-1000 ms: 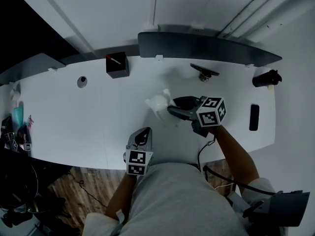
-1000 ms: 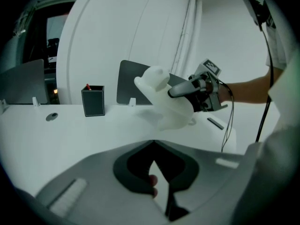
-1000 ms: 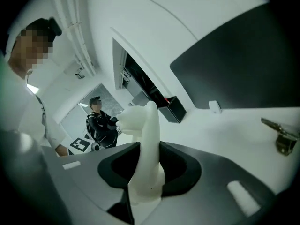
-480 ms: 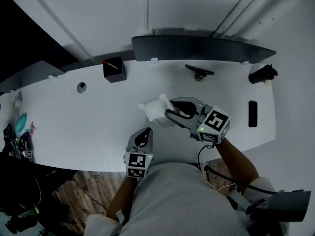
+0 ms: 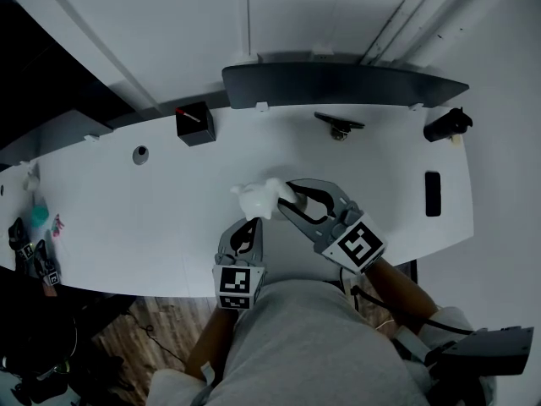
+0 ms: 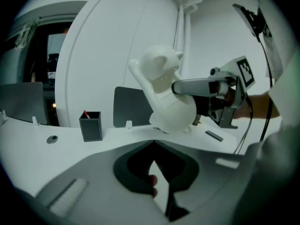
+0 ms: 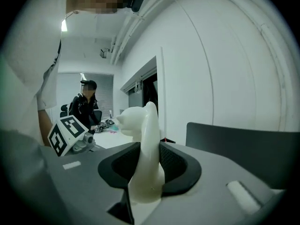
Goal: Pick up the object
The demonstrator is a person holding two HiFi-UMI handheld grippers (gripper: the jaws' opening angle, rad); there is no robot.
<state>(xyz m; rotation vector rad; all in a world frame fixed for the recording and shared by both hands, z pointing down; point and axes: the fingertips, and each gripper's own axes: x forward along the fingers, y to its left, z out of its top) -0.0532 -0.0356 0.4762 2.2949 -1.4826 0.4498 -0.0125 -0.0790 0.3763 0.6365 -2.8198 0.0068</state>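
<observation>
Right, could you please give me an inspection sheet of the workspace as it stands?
Surface: white curved desk, mostly bare.
Job's things: white figurine, held off the desk.
Clutter: black pen holder, small black stand, flat black slab, black object at the far right edge.
Grippers: right gripper shut on the figurine; left gripper shut, empty.
Cables: black cable trailing from the right gripper.
Surroundings: dark grey panel behind the desk, wood floor, a seated person in the background.
</observation>
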